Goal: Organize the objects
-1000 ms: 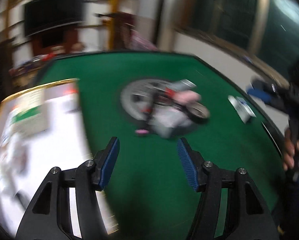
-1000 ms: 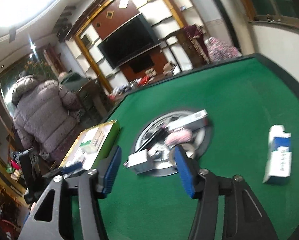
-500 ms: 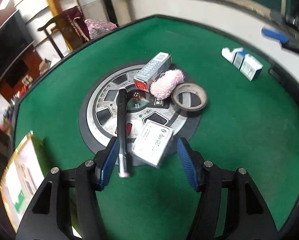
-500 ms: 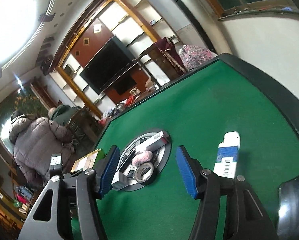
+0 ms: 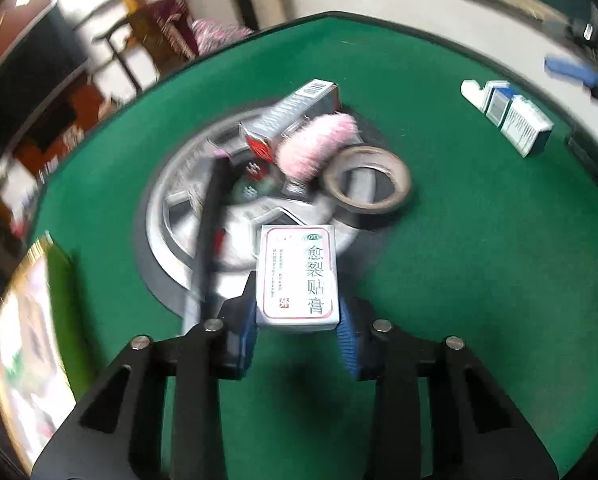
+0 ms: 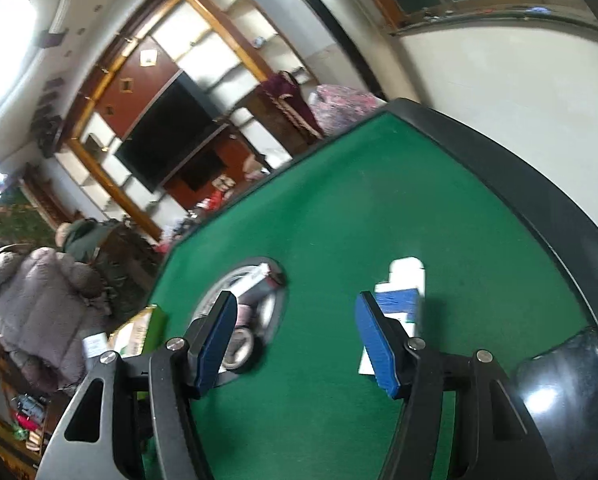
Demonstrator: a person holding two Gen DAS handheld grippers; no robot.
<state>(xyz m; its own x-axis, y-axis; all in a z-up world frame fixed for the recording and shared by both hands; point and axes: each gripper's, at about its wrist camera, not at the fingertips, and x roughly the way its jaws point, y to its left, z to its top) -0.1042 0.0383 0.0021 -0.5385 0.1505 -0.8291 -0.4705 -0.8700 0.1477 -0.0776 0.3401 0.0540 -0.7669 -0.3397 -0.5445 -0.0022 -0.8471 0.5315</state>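
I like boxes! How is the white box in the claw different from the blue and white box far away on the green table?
The white box has a red border and sits between the closing left claw; the blue and white box has blue panels and lies alone. The white box is beside the silver disc; the other lies on bare felt by the table edge. Both are small cardboard cartons.

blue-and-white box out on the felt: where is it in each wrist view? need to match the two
Left wrist: blue-and-white box at upper right on the green felt, lying apart from the pile.
Right wrist: same box at centre right, partly hidden behind the right-hand blue pad of the right gripper.
Shared landmark: the silver round hub at the table's middle.
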